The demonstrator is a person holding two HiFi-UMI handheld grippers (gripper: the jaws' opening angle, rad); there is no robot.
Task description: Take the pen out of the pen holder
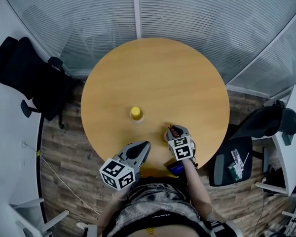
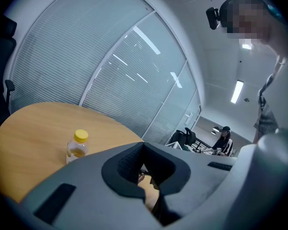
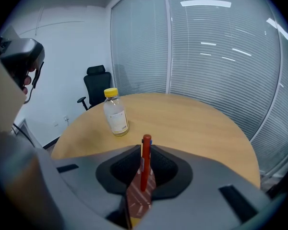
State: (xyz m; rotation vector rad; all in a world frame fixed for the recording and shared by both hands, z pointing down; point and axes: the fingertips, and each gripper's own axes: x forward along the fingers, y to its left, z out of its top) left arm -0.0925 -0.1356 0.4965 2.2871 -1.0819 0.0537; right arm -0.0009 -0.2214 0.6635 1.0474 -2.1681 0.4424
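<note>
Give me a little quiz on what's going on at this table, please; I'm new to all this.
1. True or false: the bottle has a blue cap.
2. What stands between the jaws of the right gripper? A) a red pen B) the bottle C) nothing
3. Fill in: the wooden table top is ___ in shape.
Key: 1 false, the cap is yellow; 2 A; 3 round.
</note>
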